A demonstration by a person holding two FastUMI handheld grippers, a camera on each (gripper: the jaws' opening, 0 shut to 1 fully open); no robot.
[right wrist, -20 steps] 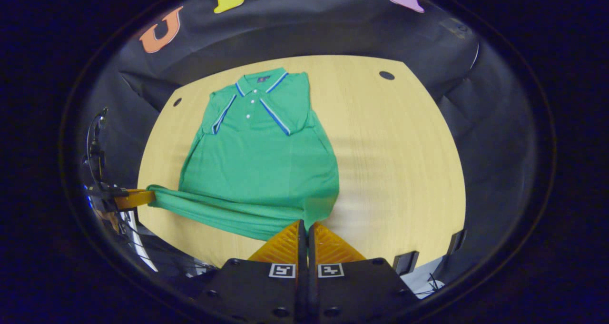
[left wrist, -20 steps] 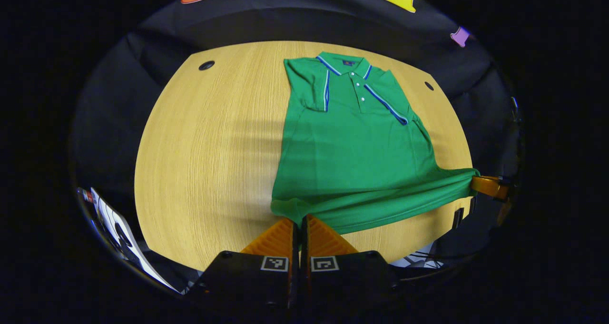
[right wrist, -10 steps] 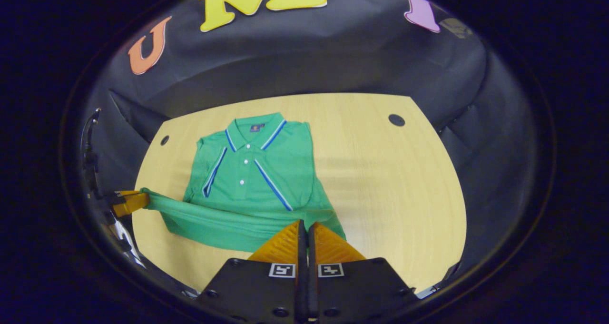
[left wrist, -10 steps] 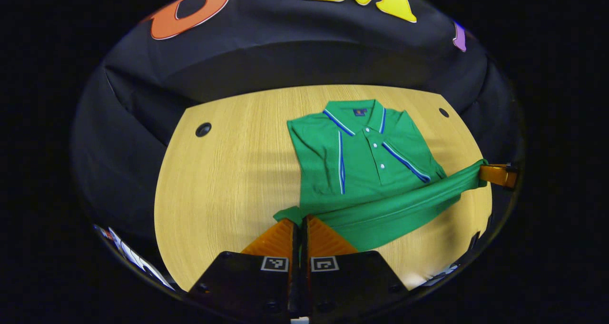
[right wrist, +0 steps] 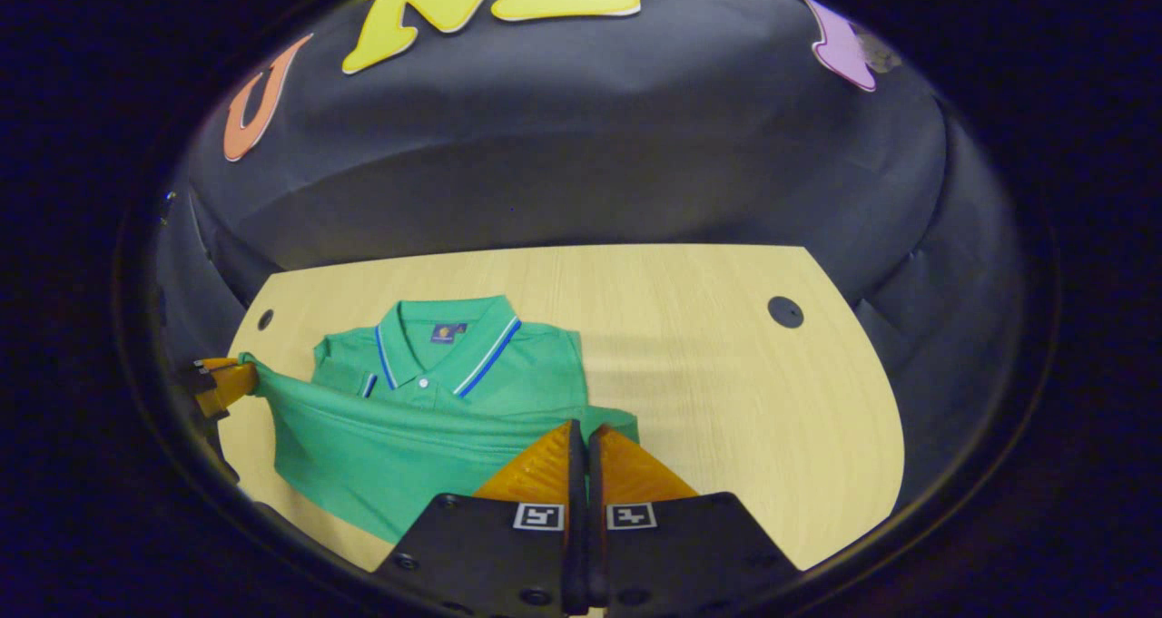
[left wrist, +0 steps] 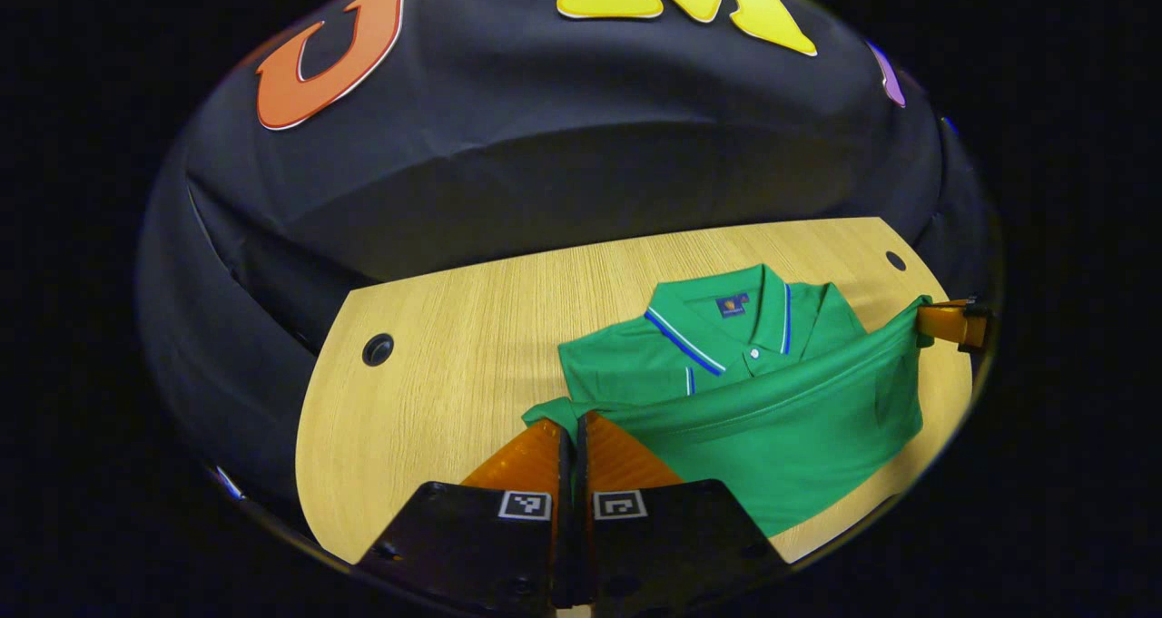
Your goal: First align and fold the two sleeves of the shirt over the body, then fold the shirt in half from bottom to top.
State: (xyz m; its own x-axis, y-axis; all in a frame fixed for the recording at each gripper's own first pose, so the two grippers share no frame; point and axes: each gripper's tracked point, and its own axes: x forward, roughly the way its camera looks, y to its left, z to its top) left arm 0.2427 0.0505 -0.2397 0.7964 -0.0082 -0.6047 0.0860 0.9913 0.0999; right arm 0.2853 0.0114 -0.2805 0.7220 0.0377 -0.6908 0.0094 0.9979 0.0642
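The green polo shirt lies on the pale wooden worktop, collar toward the booth's dark cloth wall, and its bottom hem is held up off the surface in a taut line between the two grippers. The left gripper has its fingers pressed together on one hem corner; the right gripper has its fingers closed the same way on the other corner. From the left gripper view the right gripper's fingers show at the far end of the stretched hem, and in the right gripper view the left one's fingers show likewise.

This looks like the second step, the bottom-to-top fold, and well along: the hem already hangs near the collar, covering most of the body, with only the collar, placket and shoulders uncovered. I cannot see the sleeves under the lifted cloth, so whether they lie neatly folded I cannot tell.

The next move, to my eye, calls for lowering both corners together onto the shoulders, keeping the hem straight and level with them, then letting go on both sides at once. The risk is a skewed or bunched edge if one hand drops first.

Around it the worktop carries two round cable holes, well apart from the shirt; nothing stands in the way.
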